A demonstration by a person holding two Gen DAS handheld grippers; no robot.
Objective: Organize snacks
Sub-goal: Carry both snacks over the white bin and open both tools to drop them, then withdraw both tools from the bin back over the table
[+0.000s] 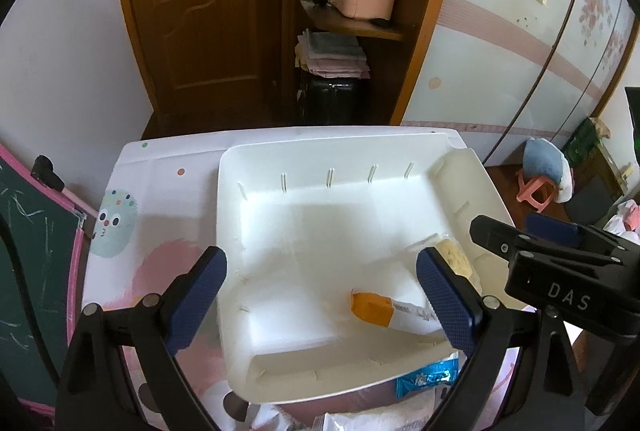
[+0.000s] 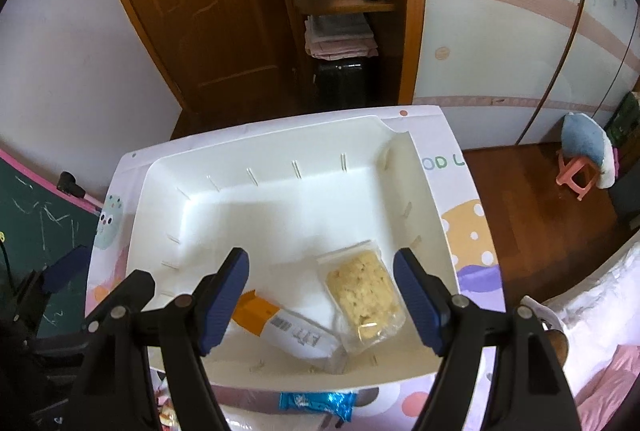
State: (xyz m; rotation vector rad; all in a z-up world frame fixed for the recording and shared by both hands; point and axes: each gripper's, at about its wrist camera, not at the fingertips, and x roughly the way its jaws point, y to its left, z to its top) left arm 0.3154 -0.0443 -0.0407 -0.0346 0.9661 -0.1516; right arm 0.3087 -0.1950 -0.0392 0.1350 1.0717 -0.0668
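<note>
Table (image 2: pixel 460 167) with cartoon-print cover; on it white bin (image 2: pixel 160 191), blue wrapper (image 2: pixel 316 402) beside bin's near rim.

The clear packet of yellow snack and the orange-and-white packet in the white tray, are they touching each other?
Touching. In the right wrist view the clear packet lies with its lower left corner over the white end of the orange-and-white packet in the white tray; no gap shows.

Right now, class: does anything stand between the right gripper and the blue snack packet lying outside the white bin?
Nothing visible does. The blue snack packet lies on the table just outside the near wall of the white bin, below the open right gripper. That gripper hangs above the bin's contents, so it must draw back over the near wall.
</note>
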